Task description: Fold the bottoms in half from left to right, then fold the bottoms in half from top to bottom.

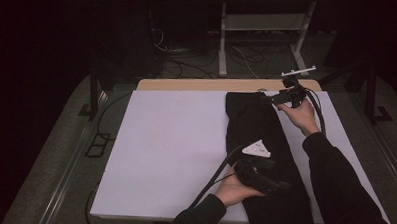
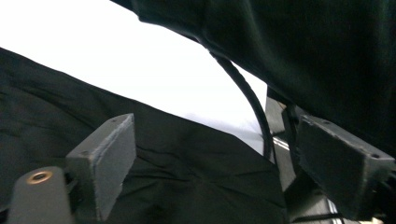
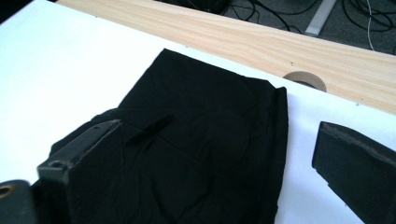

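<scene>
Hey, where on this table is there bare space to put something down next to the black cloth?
The widest free patch is the white board, from its left edge up to the black cloth. A narrower white strip lies between the cloth and the right edge. The cloth's lane is crowded: the left gripper and right gripper hover there, jaws open.

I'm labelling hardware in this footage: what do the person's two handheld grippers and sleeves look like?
Both are black. The left gripper carries a grey three-cornered plate and trails a thick black cable. The right gripper trails a black cable too. Their rectangular black jaw pads look matte and slightly scuffed. The long sleeves are dark.
</scene>
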Available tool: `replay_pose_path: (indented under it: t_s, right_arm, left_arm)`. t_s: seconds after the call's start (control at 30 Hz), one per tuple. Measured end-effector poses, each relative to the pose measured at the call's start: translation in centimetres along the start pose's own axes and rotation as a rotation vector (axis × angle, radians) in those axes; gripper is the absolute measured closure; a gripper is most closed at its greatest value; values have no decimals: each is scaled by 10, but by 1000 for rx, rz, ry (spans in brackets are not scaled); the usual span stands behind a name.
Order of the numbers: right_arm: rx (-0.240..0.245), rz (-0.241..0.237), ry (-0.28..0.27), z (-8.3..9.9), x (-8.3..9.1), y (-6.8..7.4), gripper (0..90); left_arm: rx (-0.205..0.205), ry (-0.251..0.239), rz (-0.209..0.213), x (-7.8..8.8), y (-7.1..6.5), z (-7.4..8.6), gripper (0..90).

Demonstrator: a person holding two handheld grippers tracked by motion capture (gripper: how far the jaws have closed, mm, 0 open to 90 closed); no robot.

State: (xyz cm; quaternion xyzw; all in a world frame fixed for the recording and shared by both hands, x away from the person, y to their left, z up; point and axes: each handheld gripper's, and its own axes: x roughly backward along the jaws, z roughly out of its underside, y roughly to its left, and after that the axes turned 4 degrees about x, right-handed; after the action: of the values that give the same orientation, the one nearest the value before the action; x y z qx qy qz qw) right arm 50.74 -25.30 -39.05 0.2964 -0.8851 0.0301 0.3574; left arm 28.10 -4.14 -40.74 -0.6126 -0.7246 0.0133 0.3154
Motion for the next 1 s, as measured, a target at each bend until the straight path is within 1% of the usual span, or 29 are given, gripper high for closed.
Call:
replay_pose_path:
  t_s: [0.07, 0.13, 0.23, 0.33, 0.4, 0.67, 0.73, 0.77, 0.87, 1.0]
  right_arm:
    - [-1, 0, -3, 0, 1, 1, 16]
    - [-4, -4, -4, 0, 1, 1, 16]
    - [-8, -6, -7, 1, 1, 1, 16]
    - [-17, -17, -21, 3, 0, 0, 16]
    - [-17, -19, -17, 5, -1, -1, 16]
    - [-33, -28, -21, 15, -2, -9, 19]
    - [-48, -30, -26, 18, -1, -12, 19]
    - [-48, -31, -28, 19, 0, -13, 19]
    - [-51, -32, -26, 20, 0, -15, 19]
    - [-60, -36, -30, 24, 2, -17, 19]
  left_arm:
    - [2, -19, -13, 7, 3, -2, 109]
    - [-6, -23, -37, 13, 6, -3, 71]
    - [-15, -14, -76, 20, 12, -5, 27]
    - [-12, -16, -96, 24, 17, -5, 16]
    - [-19, -16, -109, 26, 20, -6, 7]
    - [-33, -1, -147, 32, 32, -10, 0]
    - [-35, 4, -156, 34, 34, -10, 0]
    - [-41, 14, -165, 35, 37, -12, 0]
    - [-44, 14, -164, 37, 40, -13, 0]
    - [-57, 24, -181, 40, 44, -15, 0]
